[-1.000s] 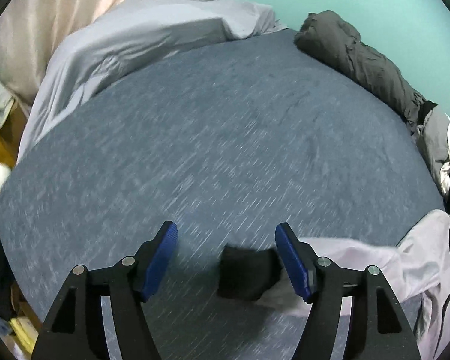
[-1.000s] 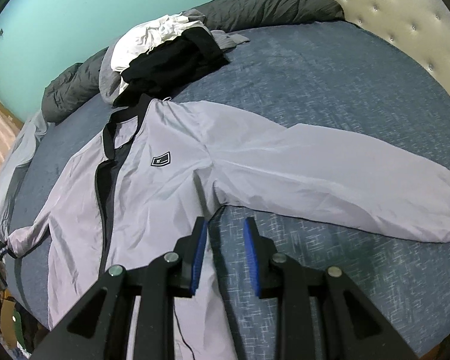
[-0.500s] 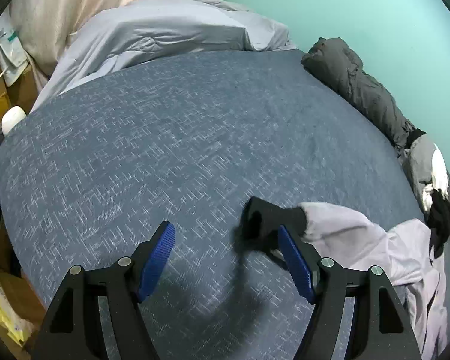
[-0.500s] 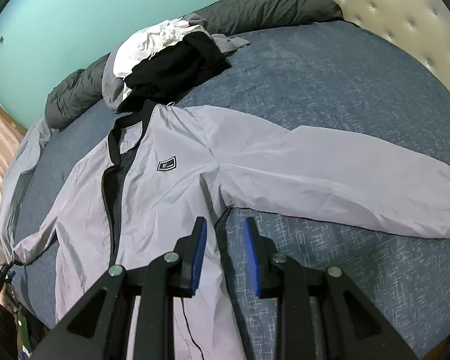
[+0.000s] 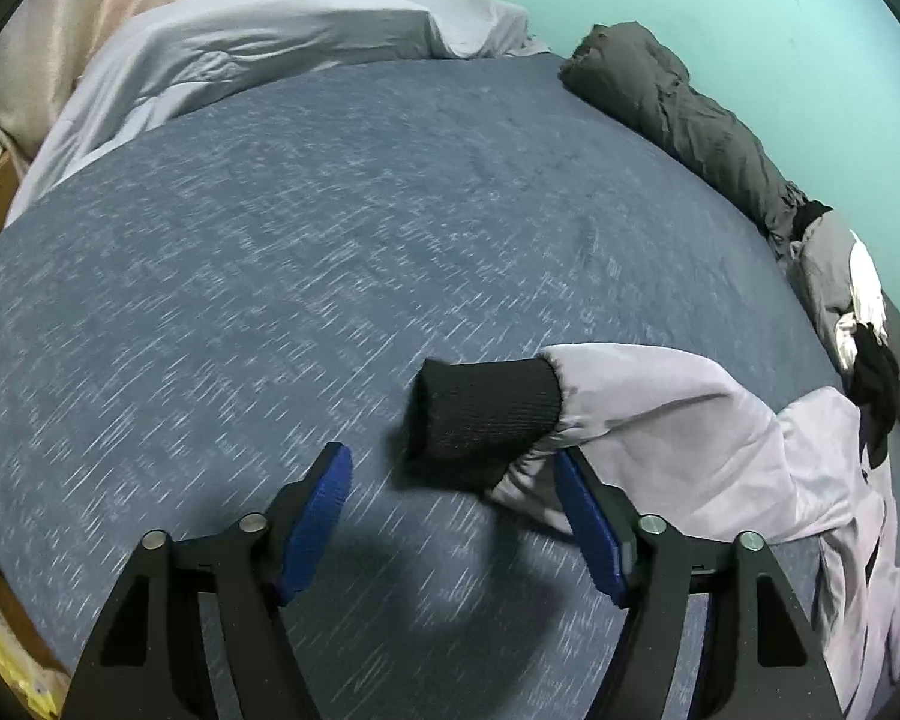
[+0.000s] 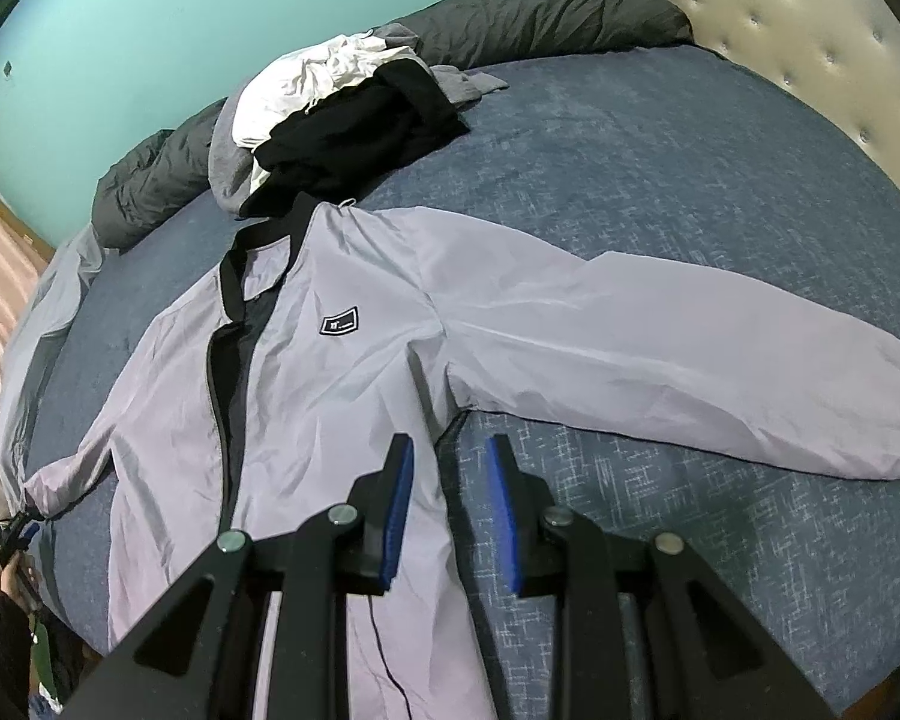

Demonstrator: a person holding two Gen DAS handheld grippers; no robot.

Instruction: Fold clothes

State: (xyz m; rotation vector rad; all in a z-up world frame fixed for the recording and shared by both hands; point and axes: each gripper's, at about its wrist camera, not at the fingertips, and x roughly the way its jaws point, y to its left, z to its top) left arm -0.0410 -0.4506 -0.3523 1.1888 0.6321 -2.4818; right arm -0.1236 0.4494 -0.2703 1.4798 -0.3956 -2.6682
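We see the pale lilac jacket (image 6: 342,396) lying face up and spread flat on the blue bed (image 6: 690,180), collar toward the clothes pile (image 6: 342,114), sleeves running out sideways. One sleeve's black cuff (image 5: 486,414) lies just ahead of our left gripper (image 5: 450,516), between its wide-open jaws but nearer the right-hand one, long axis crosswise. Our right gripper (image 6: 447,510) hovers over the jacket's side seam below the armpit, jaws partly open, holding nothing. The left is nearer a sleeve end.
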